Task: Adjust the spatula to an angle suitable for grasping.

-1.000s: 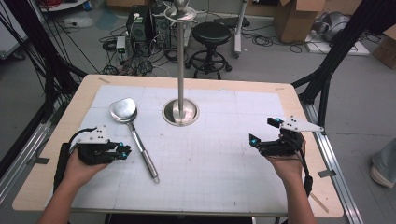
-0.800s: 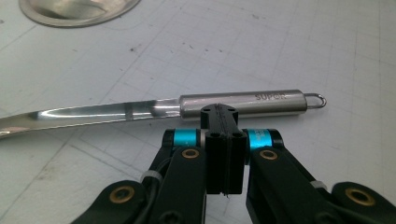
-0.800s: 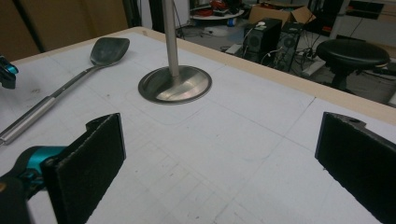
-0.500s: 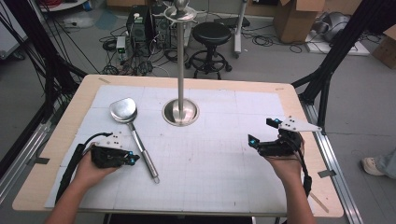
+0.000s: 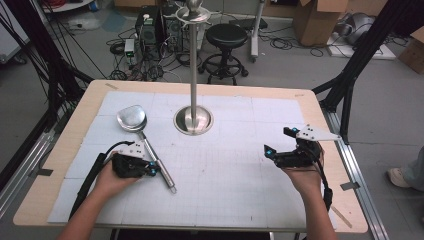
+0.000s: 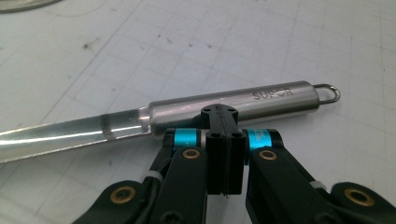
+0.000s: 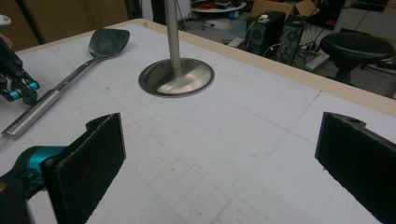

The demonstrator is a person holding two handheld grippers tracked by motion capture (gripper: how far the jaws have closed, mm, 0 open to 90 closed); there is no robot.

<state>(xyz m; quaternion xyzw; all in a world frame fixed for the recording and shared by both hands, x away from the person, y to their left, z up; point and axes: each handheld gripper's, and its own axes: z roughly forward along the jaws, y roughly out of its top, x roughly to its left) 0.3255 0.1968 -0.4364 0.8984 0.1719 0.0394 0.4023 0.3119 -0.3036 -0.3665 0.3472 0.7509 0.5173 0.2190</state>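
The left claw [image 6: 223,122] is pressed together, tips set against the spatula [image 5: 145,140] handle at the bench's [image 5: 300,102] 8 o'clock, likely for nudging. The right claw [image 7: 224,158] is kept spread wide.

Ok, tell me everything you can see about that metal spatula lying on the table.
The spatula is shiny steel: a rounded, flattish blade at the far end, a flat neck, then a thicker tubular handle stamped with lettering and ending in a small wire hanging loop. It lies flat on the white gridded mat, blade toward the far-left corner, handle pointing near. The left gripper, jaws shut together, sits right at the handle; whether it touches is unclear.
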